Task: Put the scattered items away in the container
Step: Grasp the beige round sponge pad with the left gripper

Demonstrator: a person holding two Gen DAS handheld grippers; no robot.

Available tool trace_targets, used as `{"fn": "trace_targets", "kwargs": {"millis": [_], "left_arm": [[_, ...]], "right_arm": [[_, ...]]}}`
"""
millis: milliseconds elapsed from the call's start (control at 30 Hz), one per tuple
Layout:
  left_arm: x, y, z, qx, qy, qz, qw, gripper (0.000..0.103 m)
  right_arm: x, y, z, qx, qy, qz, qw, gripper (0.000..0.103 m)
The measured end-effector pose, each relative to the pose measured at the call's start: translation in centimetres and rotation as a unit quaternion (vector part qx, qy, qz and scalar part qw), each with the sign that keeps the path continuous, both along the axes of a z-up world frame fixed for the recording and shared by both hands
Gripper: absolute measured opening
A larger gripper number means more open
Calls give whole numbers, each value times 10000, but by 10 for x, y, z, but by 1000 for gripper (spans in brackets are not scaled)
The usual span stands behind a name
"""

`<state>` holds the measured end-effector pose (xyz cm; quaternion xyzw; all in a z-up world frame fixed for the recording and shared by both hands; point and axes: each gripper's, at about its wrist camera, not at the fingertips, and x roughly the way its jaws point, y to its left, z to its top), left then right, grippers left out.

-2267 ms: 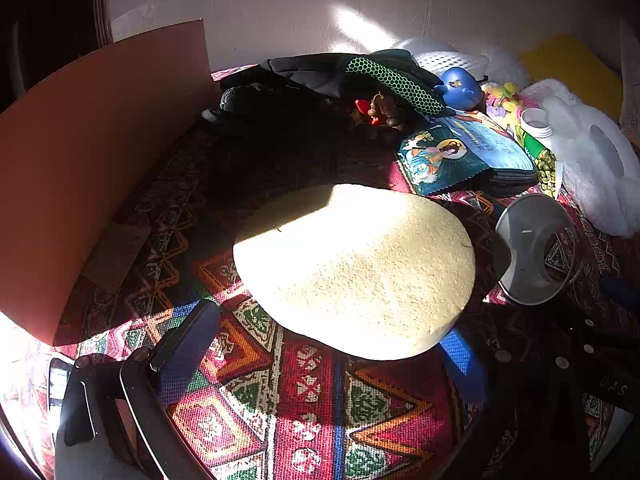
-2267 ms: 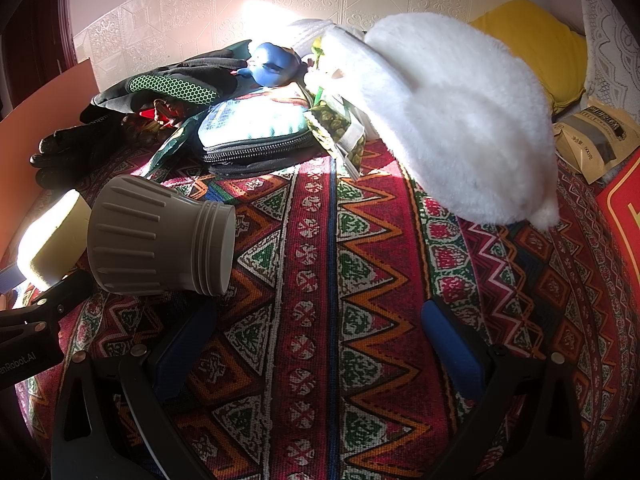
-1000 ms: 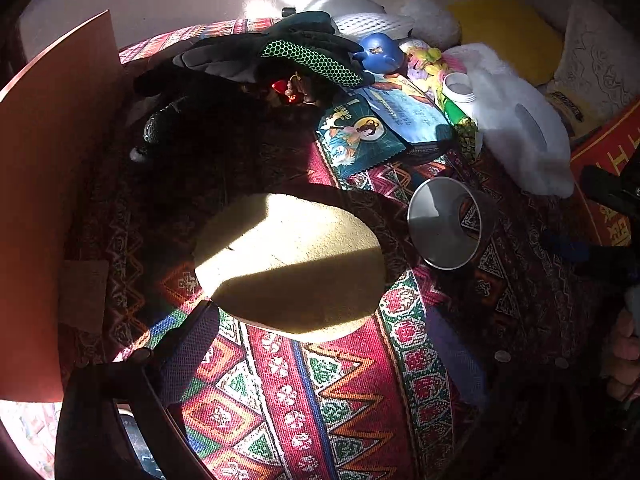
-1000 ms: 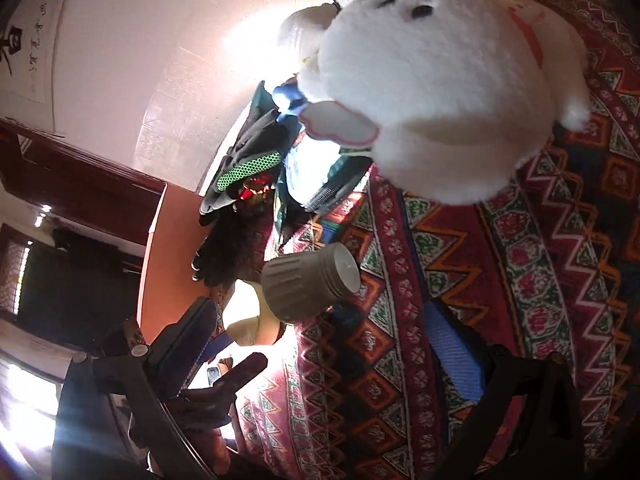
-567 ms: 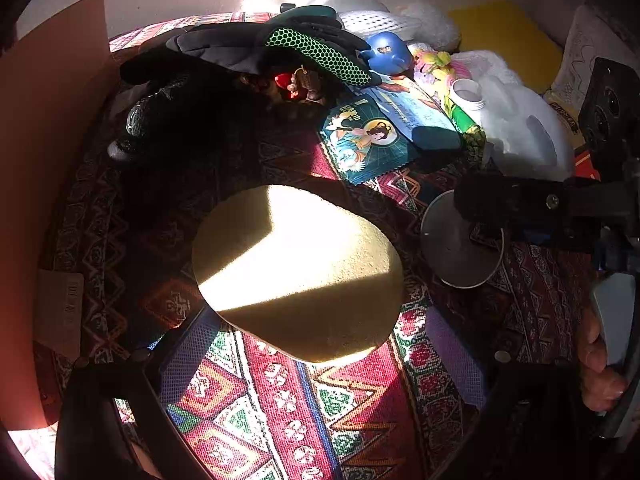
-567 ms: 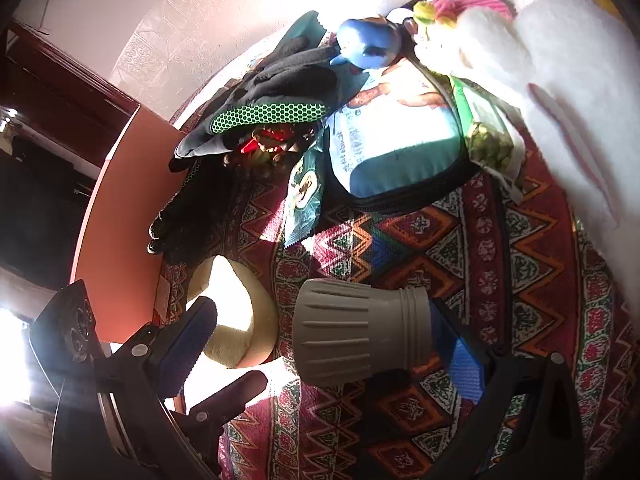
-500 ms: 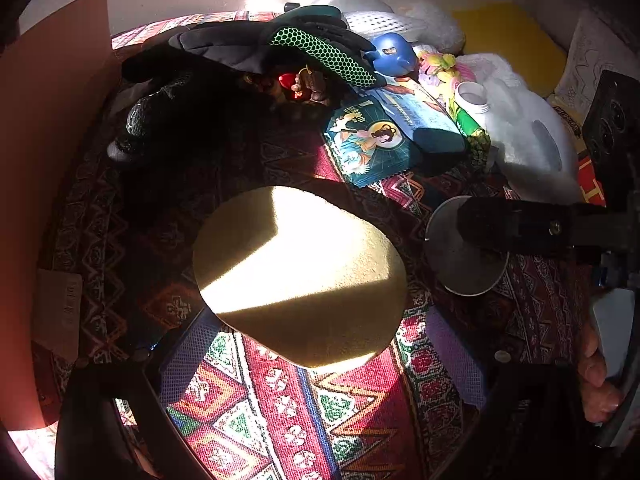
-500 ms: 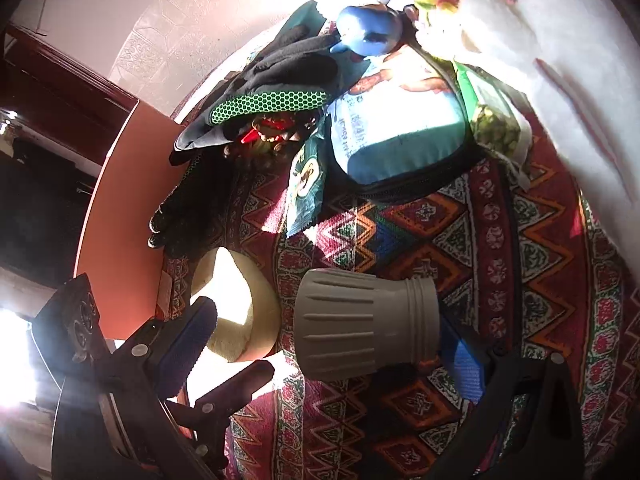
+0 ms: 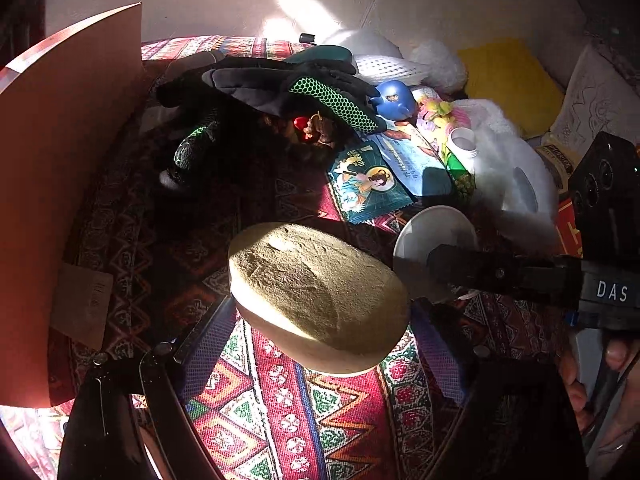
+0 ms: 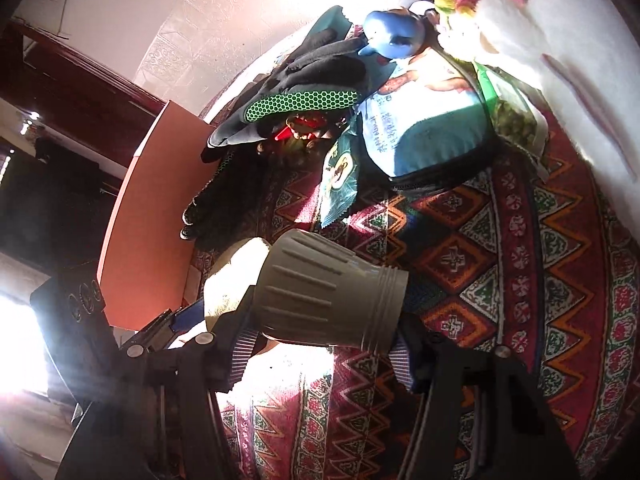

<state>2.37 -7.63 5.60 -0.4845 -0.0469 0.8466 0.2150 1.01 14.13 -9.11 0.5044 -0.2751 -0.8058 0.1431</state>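
An oval beige sponge (image 9: 316,296) sits tilted, lifted off the patterned cloth (image 9: 280,420), between the pads of my left gripper (image 9: 320,320). Its jaws are closing and both pads touch the sponge's ends. A grey ribbed cup (image 10: 328,296) lies on its side between the pads of my right gripper (image 10: 322,346), whose jaws are closing on its body. In the left wrist view the cup's round base (image 9: 432,232) shows just right of the sponge, with one right finger (image 9: 500,276) across it. The orange cardboard box wall (image 9: 60,180) stands at the left.
At the back lie black gloves with green mesh (image 9: 280,84), a blue toy (image 9: 394,98), a teal snack packet (image 9: 364,180), a blue pouch (image 10: 424,120), a white plush (image 9: 508,160) and a yellow cushion (image 9: 508,76). A hand (image 9: 608,364) holds the right gripper's handle.
The sponge lay flat; now it is tilted up between narrower left fingers. The right gripper swung from the white plush to the grey cup and its fingers came in against it.
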Motion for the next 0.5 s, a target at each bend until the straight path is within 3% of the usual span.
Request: {"fn": "trace_targets", "kwargs": {"millis": [200,267,300,333,500], "left_arm": [[17,8,17,117,174,-221,9995,86],[23,9,22,157,216,-292,9992,79],[25,9,24,209,205,-343,9990,58],[27,9,26,289,170,-392,9987,47],[29,16,27,226,146,-498,9984,45]], "right_arm": [[4,10,6,-330,-2,-155,9993,56],[6,13,11,-423,40,-210,9989,56],[7,15,13,-431,75,-228,9988,56],[9,16,15,-429,101,-254,9987,56],[10,18,16,-564,78,-315,9979,56]]}}
